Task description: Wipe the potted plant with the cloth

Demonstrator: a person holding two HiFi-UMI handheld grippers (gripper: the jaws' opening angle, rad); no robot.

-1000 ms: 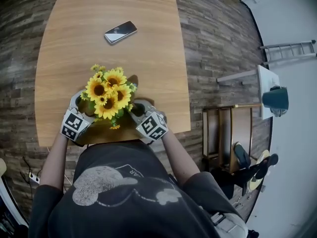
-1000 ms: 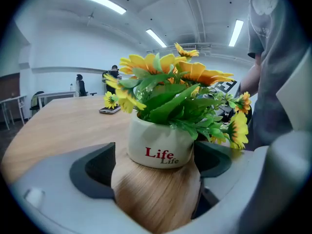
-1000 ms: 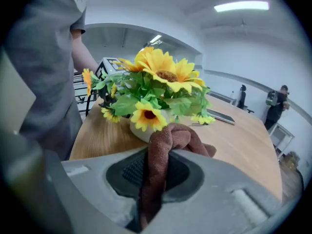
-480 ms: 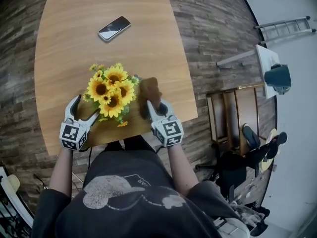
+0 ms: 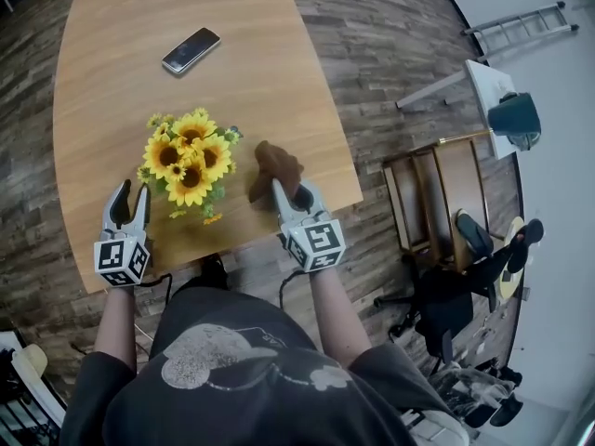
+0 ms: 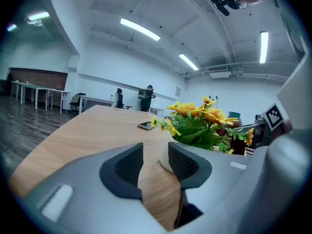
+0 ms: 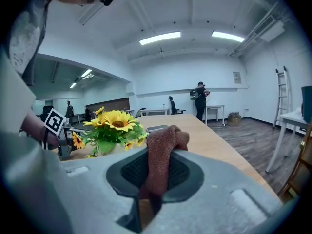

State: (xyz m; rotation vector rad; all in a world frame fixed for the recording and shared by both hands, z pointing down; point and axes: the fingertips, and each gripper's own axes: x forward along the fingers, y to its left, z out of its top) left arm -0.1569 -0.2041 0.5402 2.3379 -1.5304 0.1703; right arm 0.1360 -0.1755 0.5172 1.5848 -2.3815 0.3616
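Rust-brown cloth (image 5: 276, 167) stands bunched above the right gripper (image 5: 291, 198), whose jaws are pinched on a fold of it, at the near edge of a pale wooden table (image 5: 186, 7). The potted plant (image 5: 186, 156), a cluster of yellow sunflowers in a light-coloured pot (image 6: 164, 161), stands on the table between the two grippers, near the cloth but not touching it. The left gripper (image 5: 130, 198) hovers just beside the plant on its other side. Its jaws have just been closing and now stand a narrow gap apart with nothing between them; only table top and a sliver of the pot show beyond the gap. A phone (image 5: 191, 50) lies well apart, farther up the table.

The cloth looks soft, limp and light, so one pinched fold should carry it, with the loose bunch past the jaws serving as the wiping face. The plant appears light and top-heavy: a sideways stroke could slide or tip it, and the petals and leaves will likely bend rather than resist. The firmest hold is probably low on the pot's stiff wall, not on the stems. The left jaws would need to spread wider to take it there. The pot's wall may prove slippery.
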